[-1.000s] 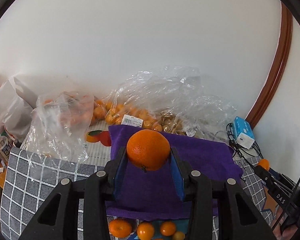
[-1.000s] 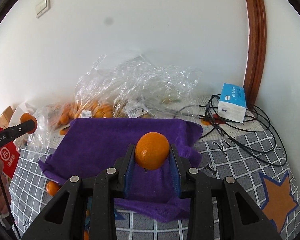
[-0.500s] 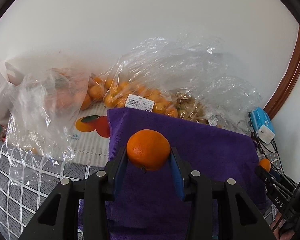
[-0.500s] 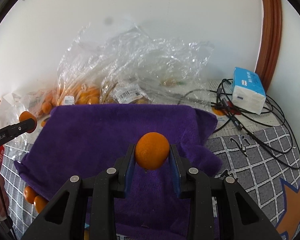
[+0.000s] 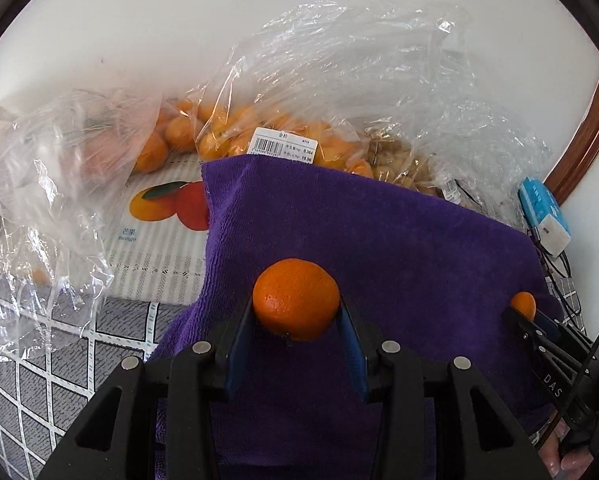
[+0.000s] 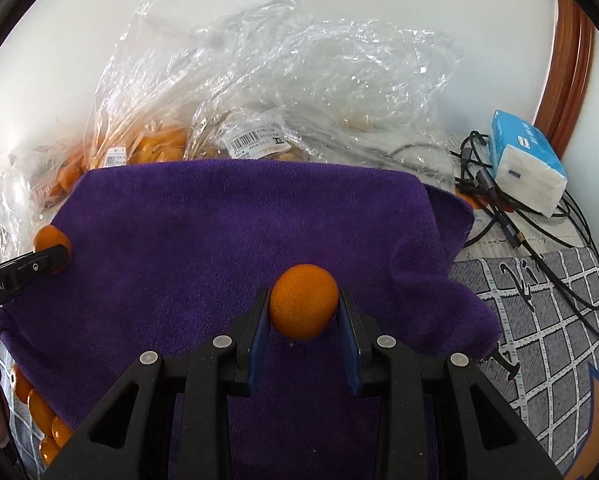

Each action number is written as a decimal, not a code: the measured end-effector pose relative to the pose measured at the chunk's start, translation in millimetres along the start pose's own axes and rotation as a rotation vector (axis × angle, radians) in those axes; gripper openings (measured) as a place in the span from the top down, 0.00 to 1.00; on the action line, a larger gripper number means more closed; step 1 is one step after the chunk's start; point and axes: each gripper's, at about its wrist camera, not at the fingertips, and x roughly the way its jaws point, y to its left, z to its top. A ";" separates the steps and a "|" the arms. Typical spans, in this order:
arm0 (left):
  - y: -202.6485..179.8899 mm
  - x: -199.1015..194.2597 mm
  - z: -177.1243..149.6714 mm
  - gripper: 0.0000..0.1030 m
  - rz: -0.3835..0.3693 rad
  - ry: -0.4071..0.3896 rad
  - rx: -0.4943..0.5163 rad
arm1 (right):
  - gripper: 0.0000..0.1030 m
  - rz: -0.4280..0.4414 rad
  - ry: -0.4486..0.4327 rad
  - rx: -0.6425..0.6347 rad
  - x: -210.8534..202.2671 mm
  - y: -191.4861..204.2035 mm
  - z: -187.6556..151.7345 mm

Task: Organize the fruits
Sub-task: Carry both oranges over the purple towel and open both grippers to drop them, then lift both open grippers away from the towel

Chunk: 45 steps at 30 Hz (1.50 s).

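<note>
Left tongs (image 5: pixel 297 320): we see them clamped on an orange, one blue pad on each side of it, held over the purple towel.
Left orange (image 5: pixel 296 299): gripped between our left tongs, above the towel's near half; whether it touches the cloth we cannot tell.
Right tongs (image 6: pixel 304 314): closed around a second orange, pads pressed to both its sides, also over the towel.
Right orange (image 6: pixel 303 301): caught in our right tongs, above the towel toward its right half; contact with the cloth is not clear to us.
Purple towel (image 6: pixel 227 220): spread on the desk, its right edge rumpled; we take it as our landmark.
Bagged fruit (image 5: pixel 235 136): a clear plastic bag of small orange fruit with a barcode label, lying just behind the towel's far edge.
Second bag (image 5: pixel 55 148): crumpled clear plastic holding more orange fruit, behind and to the left of the towel.
Loose oranges (image 6: pixel 39 408): a few sit at the towel's near-left edge, partly tucked under it.
Tissue pack (image 6: pixel 525 168): blue and white, to the right of the towel's far corner, resting on black cables (image 6: pixel 539 240).
Desk (image 6: pixel 539 320): covered with a grey checked cloth, showing to the right of the towel.
</note>
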 end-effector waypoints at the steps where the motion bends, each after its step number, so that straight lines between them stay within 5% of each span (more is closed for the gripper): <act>1: -0.8 1.4 -0.4 0.62 0.001 0.003 0.005 | 0.68 0.000 0.004 0.000 1.1 0.5 -1.0; 12: -7.2 10.1 -3.3 0.62 -0.010 0.041 0.040 | 0.66 -0.007 0.027 -0.019 5.6 5.1 -2.7; 18: -14.5 1.6 -2.2 0.56 -0.035 0.033 0.068 | 0.43 0.005 -0.003 -0.015 -13.9 8.5 -6.2; 21: -18.2 -15.3 0.2 0.44 -0.046 -0.016 0.072 | 0.36 -0.001 -0.024 -0.006 -31.0 9.3 -9.7; 31: -20.5 -102.0 7.6 0.44 -0.091 -0.180 0.087 | 0.35 -0.058 -0.097 0.030 -104.3 11.1 -26.6; 35: -10.7 -136.2 -6.4 0.44 -0.124 -0.214 0.073 | 0.35 -0.130 -0.116 0.025 -134.0 15.4 -33.9; 45: 26.9 -183.5 -69.8 0.44 -0.057 -0.222 0.044 | 0.35 -0.093 -0.089 0.020 -170.1 31.2 -73.2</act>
